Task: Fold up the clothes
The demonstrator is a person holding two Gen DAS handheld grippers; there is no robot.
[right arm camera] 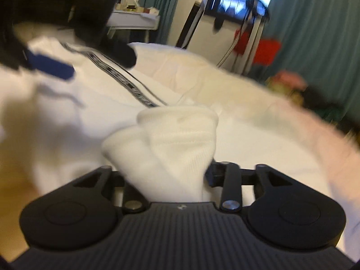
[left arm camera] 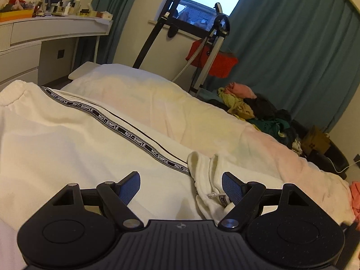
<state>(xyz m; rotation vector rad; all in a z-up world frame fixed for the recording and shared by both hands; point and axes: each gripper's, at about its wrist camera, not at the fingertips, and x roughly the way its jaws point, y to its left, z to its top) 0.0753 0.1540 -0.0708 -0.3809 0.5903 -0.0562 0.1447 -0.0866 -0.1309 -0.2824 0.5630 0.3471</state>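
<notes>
My left gripper (left arm camera: 181, 187) stands with its jaws spread wide, the blue pads (left arm camera: 130, 187) well apart and nothing pinched between them. The right-hand pad rests against a bunched white ribbed cuff (left arm camera: 203, 171), touching the cloth on its inner face; the left-hand pad hangs free over flat fabric. The cuff belongs to the white garment (left arm camera: 67, 139), which lies spread across the bed (left arm camera: 258, 139) toward its near left side, with a black tape band (left arm camera: 132, 137) printed NOT-SIMPLE running diagonally along it from the far left down to the cuff. An elastic gathered hem sits at the far left edge of the bed.

In my right wrist view the picture is blurred. My right gripper (right arm camera: 165, 175) has the ribbed cuff (right arm camera: 177, 139) heaped up between its jaws, hiding the fingertips. The jaws are part-way apart, and I cannot tell whether the pads press on the cloth or only flank it. The left gripper (right arm camera: 51, 67) shows in the upper left of that view, one blue pad above the white garment (right arm camera: 56, 117).

Beyond the far right edge of the bed lies a pile of coloured clothes (left arm camera: 258, 105).
</notes>
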